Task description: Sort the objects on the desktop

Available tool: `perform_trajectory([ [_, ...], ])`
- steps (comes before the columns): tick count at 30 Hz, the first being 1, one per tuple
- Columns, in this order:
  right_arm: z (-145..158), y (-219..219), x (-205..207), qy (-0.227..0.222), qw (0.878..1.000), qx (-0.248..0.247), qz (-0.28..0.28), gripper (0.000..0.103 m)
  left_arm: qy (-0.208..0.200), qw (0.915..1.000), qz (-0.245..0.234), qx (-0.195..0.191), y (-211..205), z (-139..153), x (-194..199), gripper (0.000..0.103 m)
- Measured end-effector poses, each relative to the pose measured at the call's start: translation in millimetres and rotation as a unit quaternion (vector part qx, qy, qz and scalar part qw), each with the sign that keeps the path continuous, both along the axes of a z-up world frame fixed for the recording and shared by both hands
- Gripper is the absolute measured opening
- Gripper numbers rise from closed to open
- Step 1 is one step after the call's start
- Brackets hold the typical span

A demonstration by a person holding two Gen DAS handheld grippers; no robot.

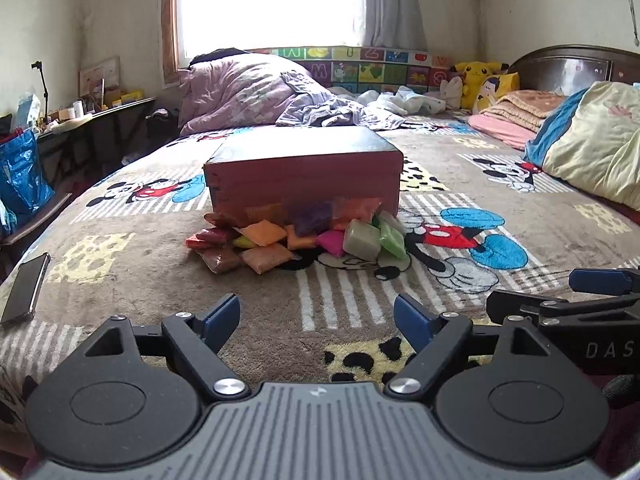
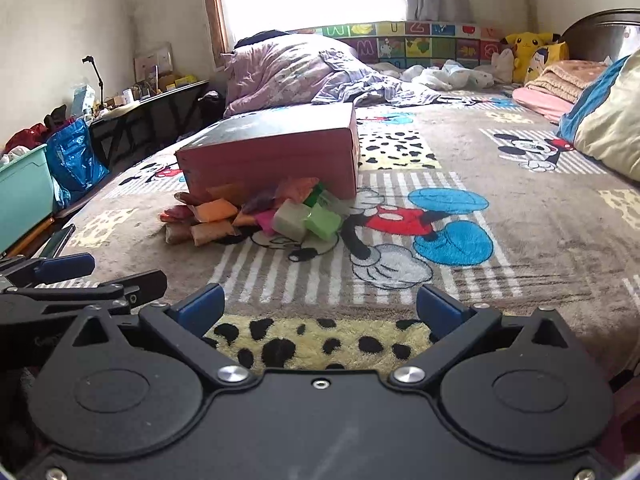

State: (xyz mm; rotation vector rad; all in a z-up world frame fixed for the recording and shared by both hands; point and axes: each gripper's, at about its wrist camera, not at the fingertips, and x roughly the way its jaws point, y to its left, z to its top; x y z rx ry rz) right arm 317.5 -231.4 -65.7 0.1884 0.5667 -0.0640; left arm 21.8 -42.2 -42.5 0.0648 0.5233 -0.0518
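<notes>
nearest to me, my left gripper [image 1: 316, 318] stands with its blue pads wide apart and nothing between them, only the cartoon blanket [image 1: 140, 280] below. my right gripper [image 2: 320, 308] is spread just as wide and is also empty. the two sit side by side: the right one shows at the right edge of the left view, the left one at the left edge of the right view.

beyond both, well apart from either set of fingertips, lies the heap of coloured packets [image 1: 296, 242], spilled on the blanket against the near face of the red box [image 1: 304, 176]. the heap runs crosswise to my line of approach, its long axis following the front of the box. orange and brown packets fill its left end, the pale and green blocks [image 2: 308, 220] its right end.

in the left view the heap sits nearly straight ahead, a touch left of centre; in the right view it lies ahead and to the left. i judge the left gripper better lined up for the orange end, and the right for the green end.

a phone [image 1: 26, 288] lies at the left edge of the bed. farther off are a lilac quilt [image 1: 248, 92] and the window.
</notes>
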Motion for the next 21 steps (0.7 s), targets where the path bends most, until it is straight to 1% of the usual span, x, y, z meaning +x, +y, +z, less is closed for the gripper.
perform_trajectory([
  [9, 0.5, 1.4, 10.1, -0.007, 1.000, 0.013, -0.002, 0.102, -0.018, 0.9998, 0.006, 0.002, 2.2, 2.4, -1.9, 0.084],
  [17, -3.9, 0.2, 13.3, -0.005, 1.000, 0.023, 0.004, 0.102, -0.019, 0.9998, 0.000, 0.001, 5.4, -1.5, 0.0, 0.084],
  [21, -5.8, 0.8, 14.6, -0.005, 1.000, 0.021, 0.007, 0.102, -0.012, 0.9999, -0.001, -0.003, 7.6, -4.6, 2.8, 0.084],
])
